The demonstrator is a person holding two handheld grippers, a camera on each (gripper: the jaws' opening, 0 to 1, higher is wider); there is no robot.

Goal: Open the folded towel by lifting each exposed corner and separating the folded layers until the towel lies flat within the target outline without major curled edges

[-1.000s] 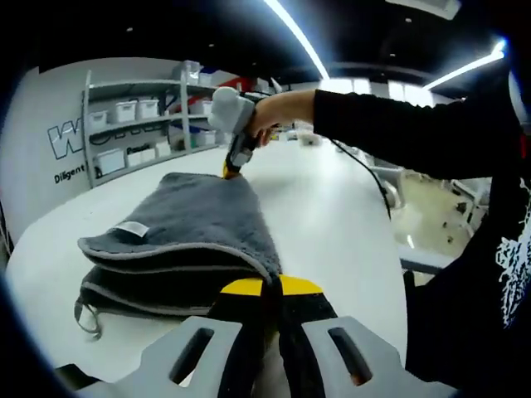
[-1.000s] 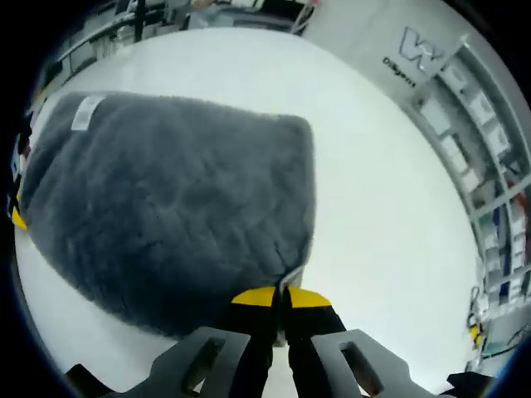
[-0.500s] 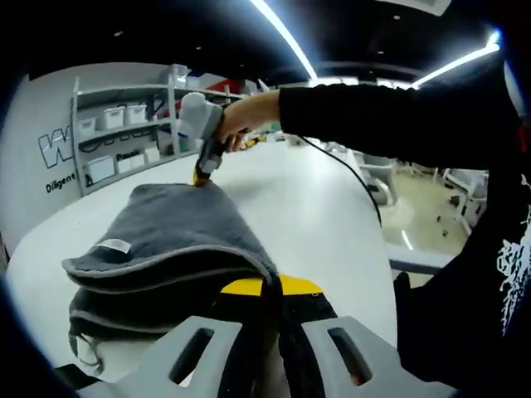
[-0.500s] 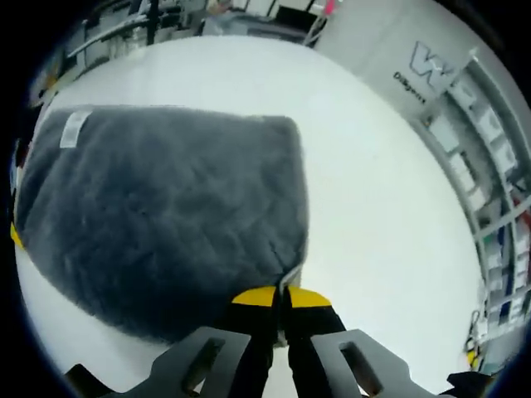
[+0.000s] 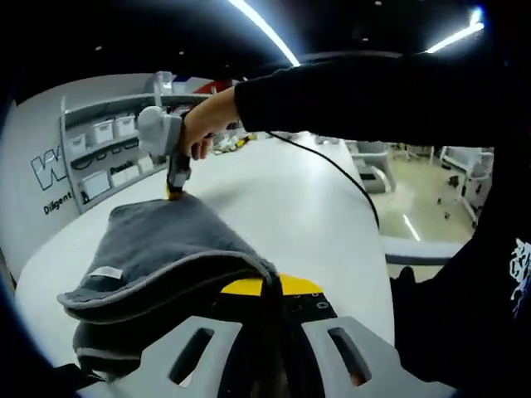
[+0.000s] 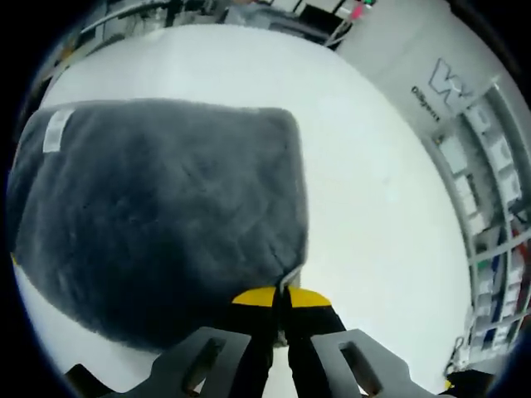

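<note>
A grey fluffy towel (image 5: 166, 249) lies folded in layers on a white table (image 5: 282, 199), with a white label (image 5: 105, 273) on its top layer. My left gripper (image 5: 271, 286) is shut on the near corner of the top layer, holding it above the layers beneath. At the towel's far corner, my right gripper (image 5: 173, 192) is held by a hand in a black sleeve. In the right gripper view the towel (image 6: 158, 215) spreads wide, its label (image 6: 56, 131) at the far left, and my right gripper (image 6: 280, 292) is shut on its corner.
Shelves with white bins (image 5: 104, 145) stand along the wall behind the table. A black cable (image 5: 332, 170) runs across the table from the right hand. The table edge (image 5: 415, 249) is at the right, with open floor beyond. The person's dark torso (image 5: 481, 290) is close on the right.
Both grippers have lifted the top layer higher and carried it leftward. The right gripper and hand have shifted left in the left gripper view, and the gap under the top layer has widened.
</note>
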